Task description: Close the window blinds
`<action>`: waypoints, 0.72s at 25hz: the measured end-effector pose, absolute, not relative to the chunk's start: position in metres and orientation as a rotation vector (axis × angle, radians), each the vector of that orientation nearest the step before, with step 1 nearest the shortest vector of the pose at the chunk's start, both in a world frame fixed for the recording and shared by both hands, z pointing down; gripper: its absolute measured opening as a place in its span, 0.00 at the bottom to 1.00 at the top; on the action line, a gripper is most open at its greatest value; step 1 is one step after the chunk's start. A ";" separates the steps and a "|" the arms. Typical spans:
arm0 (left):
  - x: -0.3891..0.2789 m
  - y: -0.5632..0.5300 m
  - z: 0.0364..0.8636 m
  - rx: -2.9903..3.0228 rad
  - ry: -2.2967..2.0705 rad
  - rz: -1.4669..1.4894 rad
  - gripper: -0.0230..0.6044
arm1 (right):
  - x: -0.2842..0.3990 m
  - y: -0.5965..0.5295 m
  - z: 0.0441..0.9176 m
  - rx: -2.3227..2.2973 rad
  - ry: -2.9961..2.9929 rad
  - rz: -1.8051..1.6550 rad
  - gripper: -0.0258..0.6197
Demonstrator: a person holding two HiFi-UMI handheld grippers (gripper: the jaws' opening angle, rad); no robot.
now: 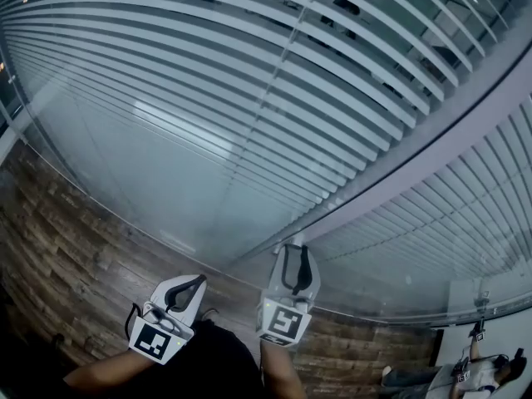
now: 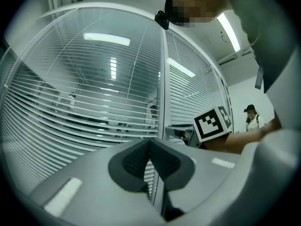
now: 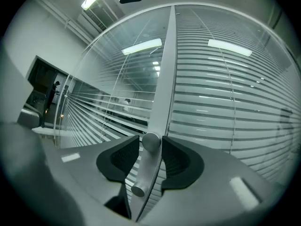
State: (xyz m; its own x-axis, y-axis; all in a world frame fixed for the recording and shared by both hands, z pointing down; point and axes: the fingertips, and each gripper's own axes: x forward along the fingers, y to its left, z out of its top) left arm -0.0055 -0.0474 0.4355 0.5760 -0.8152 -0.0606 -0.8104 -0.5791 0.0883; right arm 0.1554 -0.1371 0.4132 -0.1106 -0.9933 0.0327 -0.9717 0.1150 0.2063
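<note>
White slatted blinds (image 1: 249, 98) hang behind a glass wall, split by a grey mullion (image 1: 432, 148). The slats stand partly apart on the left pane (image 3: 108, 117) and look flatter on the right pane (image 3: 225, 107). My right gripper (image 1: 297, 252) is up against the mullion (image 3: 164, 69). A metal turning knob (image 3: 146, 166) on it sits between the open pads of the right gripper (image 3: 150, 140), with a thin gap at the left pad. My left gripper (image 1: 198, 283) hangs lower left, away from the glass. The left gripper (image 2: 150, 142) is shut with nothing in it.
A wood-plank floor (image 1: 66, 239) runs along the foot of the glass. A person (image 1: 465, 372) stands far off at the lower right and also shows in the left gripper view as a person (image 2: 251, 119). A dark doorway (image 3: 42, 88) lies to the left.
</note>
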 end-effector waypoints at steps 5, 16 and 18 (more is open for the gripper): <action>-0.003 -0.052 0.438 2.715 -1.414 -0.150 0.04 | 0.158 -0.140 0.410 1.985 -2.220 -0.194 0.23; 0.011 -0.050 0.441 2.672 -1.404 -0.173 0.04 | 0.168 -0.138 0.408 1.915 -2.180 -0.266 0.23; 0.010 -0.053 0.446 2.667 -1.409 -0.161 0.04 | 0.168 -0.142 0.411 1.855 -2.115 -0.365 0.23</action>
State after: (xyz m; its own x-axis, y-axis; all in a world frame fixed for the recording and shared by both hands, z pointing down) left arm 0.0103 -0.0528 0.4463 0.5610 -0.8270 -0.0374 -0.8141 -0.5593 0.1563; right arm 0.1676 -0.1419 0.4115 -0.1184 -0.9912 0.0593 -0.9139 0.1321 0.3839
